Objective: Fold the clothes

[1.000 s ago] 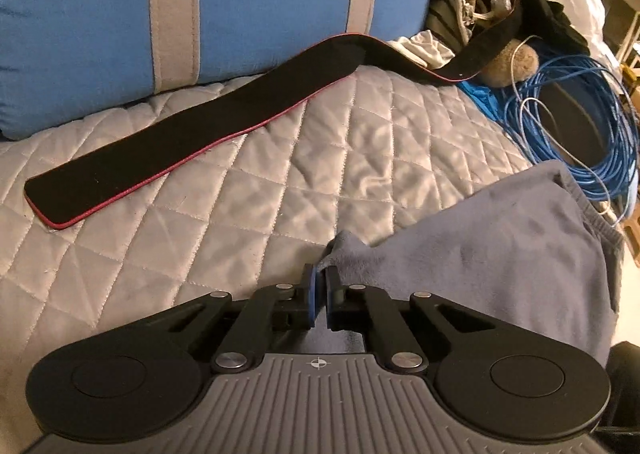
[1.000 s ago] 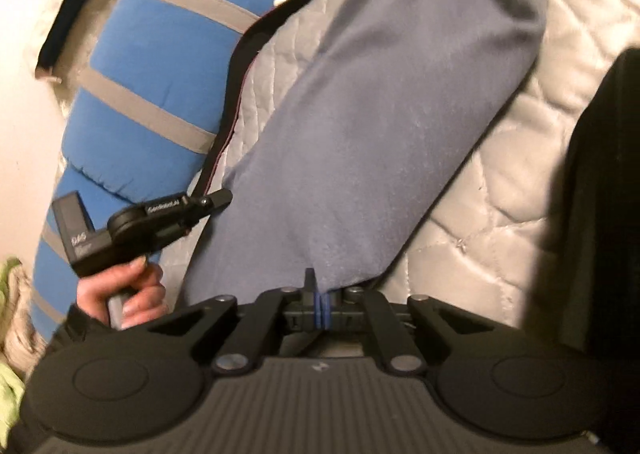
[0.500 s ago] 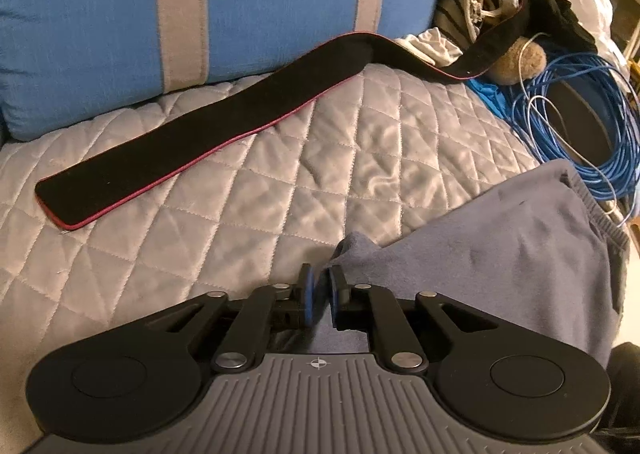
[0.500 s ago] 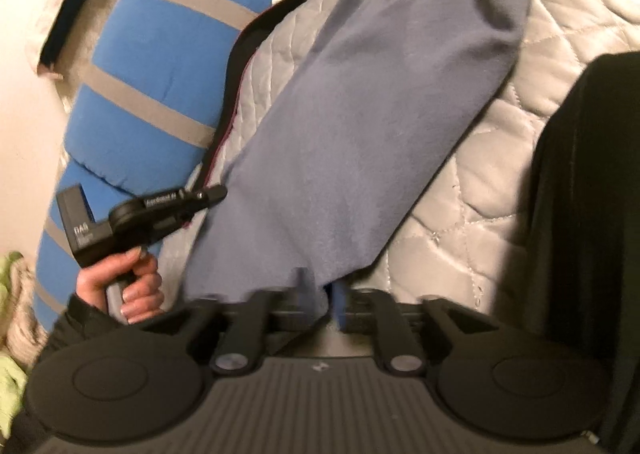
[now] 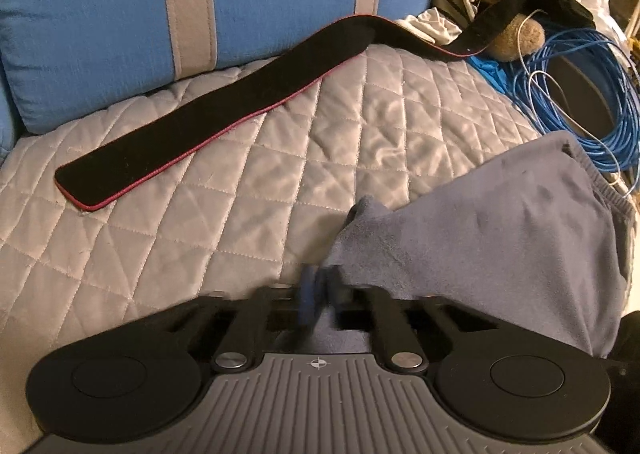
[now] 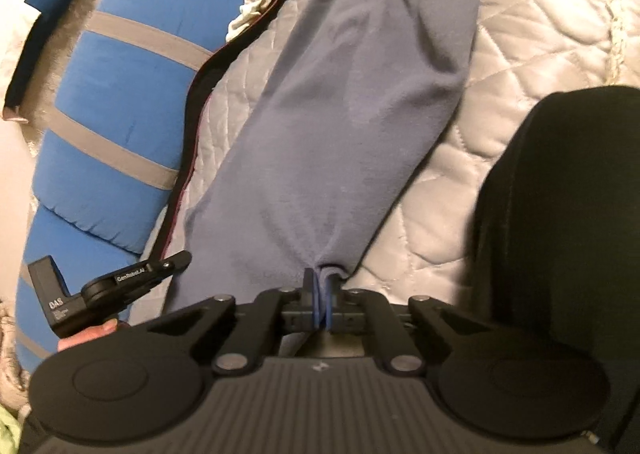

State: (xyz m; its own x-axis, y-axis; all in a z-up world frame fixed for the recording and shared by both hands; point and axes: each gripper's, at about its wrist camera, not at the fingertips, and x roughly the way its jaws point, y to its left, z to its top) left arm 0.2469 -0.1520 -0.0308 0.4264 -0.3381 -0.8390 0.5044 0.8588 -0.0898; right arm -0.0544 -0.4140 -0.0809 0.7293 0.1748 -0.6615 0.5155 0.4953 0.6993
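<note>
On quilted bed: right gripper fingers clamp grey pants hem; left gripper fingers blurred, grip unclear.

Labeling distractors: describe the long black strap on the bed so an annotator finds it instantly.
Start at the big blue bolster with grey bands along the quilted grey bedspread. The black strap lies flat right in front of it, running diagonally toward the clutter. Unlike the grey sweatpants, it is narrow, black and edged in thin red piping.
</note>
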